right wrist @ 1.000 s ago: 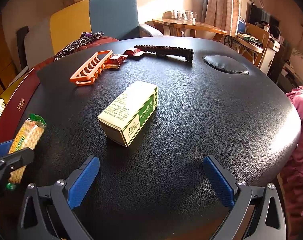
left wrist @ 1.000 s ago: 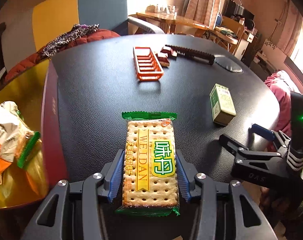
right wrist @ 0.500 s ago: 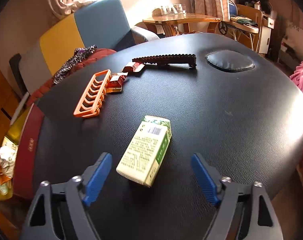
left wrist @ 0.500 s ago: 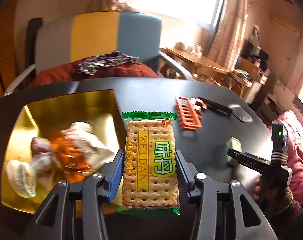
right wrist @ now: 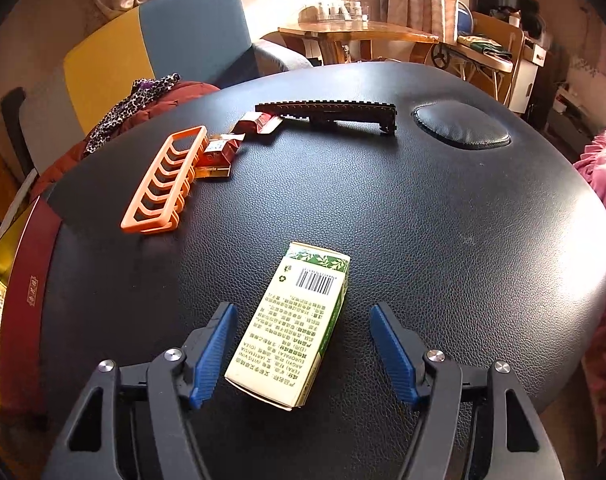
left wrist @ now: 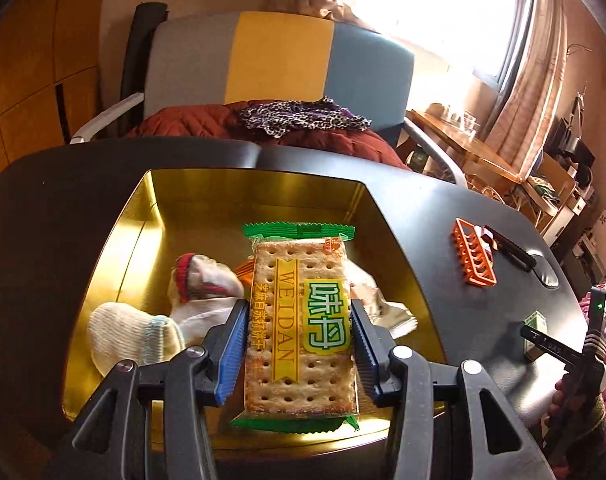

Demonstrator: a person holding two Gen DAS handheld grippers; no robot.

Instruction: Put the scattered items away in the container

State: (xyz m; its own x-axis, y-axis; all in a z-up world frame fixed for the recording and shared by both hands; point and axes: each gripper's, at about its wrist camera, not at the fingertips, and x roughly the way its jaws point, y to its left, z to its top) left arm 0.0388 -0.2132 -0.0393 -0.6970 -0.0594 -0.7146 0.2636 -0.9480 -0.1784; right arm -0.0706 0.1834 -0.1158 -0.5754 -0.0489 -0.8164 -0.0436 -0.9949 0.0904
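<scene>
- Black leather desk [right wrist: 423, 220] carrying a gold tin [left wrist: 155, 216], socks and wrappers inside.
- Left tool [left wrist: 299, 344] clamped on a Weidan cracker packet [left wrist: 301, 320], held over the tin.
- Right tool [right wrist: 303, 348] spread wide around a green-and-cream carton [right wrist: 291, 332], right of the tin, fingers apart from it.
- Orange rack [right wrist: 165, 184] lying beyond the carton.

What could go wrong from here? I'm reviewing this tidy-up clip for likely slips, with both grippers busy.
1. The left gripper holds the cracker packet over the gold tin; released here, it may land askew on the socks and wrappers.
2. The green-and-white box lies skewed between the right gripper's open jaws; closing may twist or push it rather than grip squarely.
</scene>
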